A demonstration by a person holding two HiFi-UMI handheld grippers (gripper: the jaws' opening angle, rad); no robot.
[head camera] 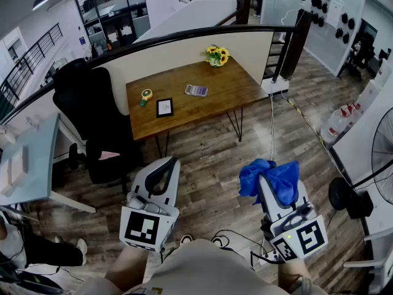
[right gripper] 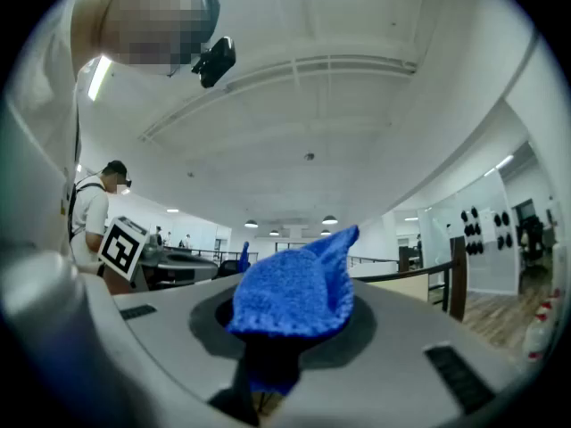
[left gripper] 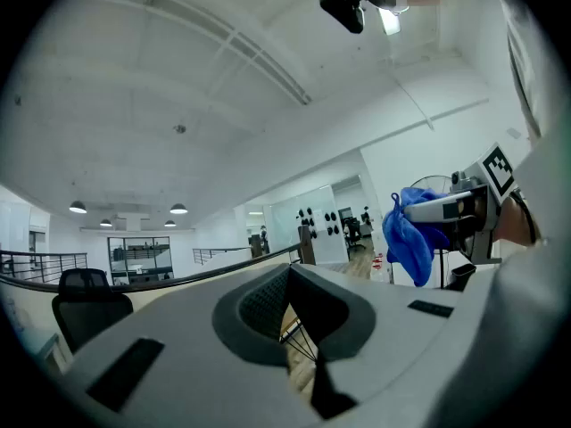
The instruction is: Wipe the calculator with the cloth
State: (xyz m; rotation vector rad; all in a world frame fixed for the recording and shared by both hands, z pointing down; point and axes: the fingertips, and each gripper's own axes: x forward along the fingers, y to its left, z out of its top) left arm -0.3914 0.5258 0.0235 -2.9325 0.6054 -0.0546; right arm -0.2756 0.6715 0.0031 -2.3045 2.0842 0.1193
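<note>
Fingers (head camera: 273, 204) of right gripper (head camera: 267, 183) clamp one cloth (right gripper: 294, 288); one calculator (head camera: 196, 90) apart.

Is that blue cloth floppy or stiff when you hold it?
Probably floppy: the blue cloth droops in folds around the right gripper. It is likely light too, since one pinch holds it up. Its fuzzy weave looks grippy, not slippery.
</note>
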